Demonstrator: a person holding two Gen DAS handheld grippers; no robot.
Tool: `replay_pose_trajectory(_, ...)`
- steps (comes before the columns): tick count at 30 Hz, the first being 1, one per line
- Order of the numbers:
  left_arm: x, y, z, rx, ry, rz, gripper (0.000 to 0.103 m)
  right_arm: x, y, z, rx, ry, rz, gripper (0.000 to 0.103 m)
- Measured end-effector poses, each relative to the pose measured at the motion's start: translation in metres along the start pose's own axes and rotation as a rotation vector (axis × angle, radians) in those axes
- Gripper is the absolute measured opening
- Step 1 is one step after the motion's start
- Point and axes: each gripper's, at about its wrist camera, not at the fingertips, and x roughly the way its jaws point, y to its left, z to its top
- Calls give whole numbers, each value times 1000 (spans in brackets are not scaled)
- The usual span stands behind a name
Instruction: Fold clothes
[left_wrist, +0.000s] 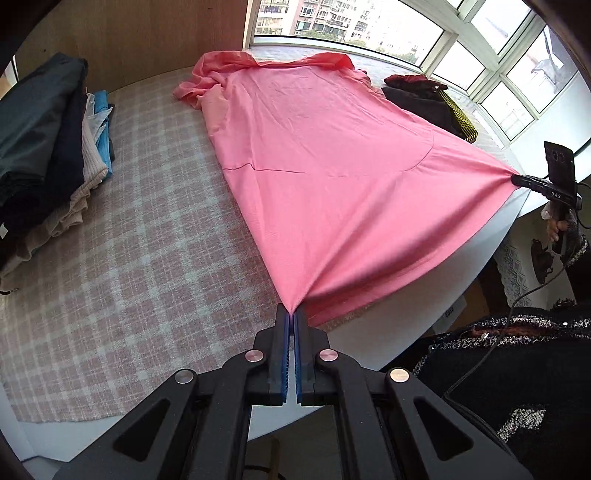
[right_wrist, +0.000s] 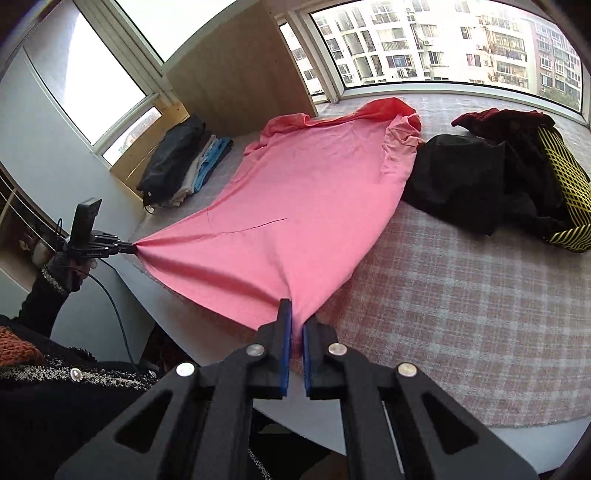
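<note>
Daylit bay windows (right_wrist: 443, 44), wooden panel (right_wrist: 236, 62)

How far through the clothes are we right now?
Done: a folded stack sits at the left. In hand: the pink garment, spread flat, its near corners pinched by the left claw and right claw, not yet folded. Left: a dark unfolded heap on the right.

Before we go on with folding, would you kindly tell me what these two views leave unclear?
- Pink cotton garment: its collar end is bunched in both views, so sleeves and neckline stay unclear.
- Stack of folded clothes: cut off by the left wrist view's edge; small in the right.
- Dark heap with yellow-black mesh: crumpled, item count unclear.
- Hem corners: hidden inside left claw and right claw.
</note>
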Motion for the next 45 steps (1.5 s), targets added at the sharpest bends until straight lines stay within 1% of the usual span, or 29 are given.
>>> replay_pose_trajectory(2,-5,-9,-1,4,0,-2,1,-6,8,-1,-16,10,-23,5)
replay_pose_trajectory(4,-2,-13,-12,0,28,-4,1,-6,16,-10,-19,35,-26,5)
replay_pose_trajectory(6,1,-17,-23,-5,58,-6,1,-1,13,-25,11,67,-17,5)
replay_pose_trajectory(10,39,-7,-48,-69,144,-37,1,33,-8,-59,107,162,-45,5)
replay_pose_trajectory(12,57,-4,-57,-92,180,-45,1,53,-18,-73,136,218,-44,5)
replay_pose_trajectory(15,75,-1,-64,-97,222,-52,1,77,-20,-87,141,294,-33,5)
replay_pose_trajectory(17,86,2,-68,-102,250,-54,1,95,-19,-93,117,374,-50,5)
replay_pose_trajectory(18,89,7,-70,-118,262,-52,2,103,-19,-96,110,425,-51,8)
replay_pose_trajectory(19,92,11,-72,-133,275,-51,4,107,-19,-97,111,463,-58,8)
replay_pose_trajectory(20,87,13,-81,-147,299,-57,11,106,-21,-95,116,475,-65,11)
replay_pose_trajectory(21,83,14,-88,-159,322,-61,12,104,-25,-91,119,507,-102,18)
replay_pose_trajectory(22,79,18,-91,-163,333,-50,20,99,-28,-85,120,526,-132,24)
replay_pose_trajectory(23,72,22,-93,-159,342,-26,24,88,-30,-74,114,508,-146,24)
replay_pose_trajectory(26,44,39,-93,-172,338,40,24,53,-37,-39,95,453,-188,24)
replay_pose_trajectory(27,33,44,-87,-161,325,85,24,41,-38,-25,80,424,-202,24)
replay_pose_trajectory(28,22,49,-79,-147,311,130,24,30,-35,-3,37,359,-214,24)
replay_pose_trajectory(29,14,50,-61,-105,278,163,24,24,-31,22,-14,281,-220,24)
replay_pose_trajectory(31,4,46,-11,-8,175,189,24,26,-25,77,-93,113,-238,24)
replay_pose_trajectory(32,3,41,17,40,124,190,24,30,-23,105,-127,40,-240,24)
replay_pose_trajectory(34,5,29,80,162,1,187,24,61,-24,162,-160,-32,-211,24)
replay_pose_trajectory(35,10,24,112,219,-49,172,25,83,-27,186,-180,-40,-196,24)
replay_pose_trajectory(36,19,21,149,255,-82,161,25,106,-30,209,-193,-41,-183,24)
replay_pose_trajectory(38,47,25,220,263,-113,128,25,160,-40,247,-172,-9,-160,24)
replay_pose_trajectory(39,62,29,247,259,-110,104,25,187,-45,265,-163,8,-150,24)
replay_pose_trajectory(41,96,38,293,268,-100,82,25,234,-54,290,-152,55,-134,23)
replay_pose_trajectory(43,127,49,328,250,-63,71,25,274,-66,303,-148,113,-109,23)
replay_pose_trajectory(45,154,53,355,243,-40,40,25,305,-73,312,-164,161,-89,23)
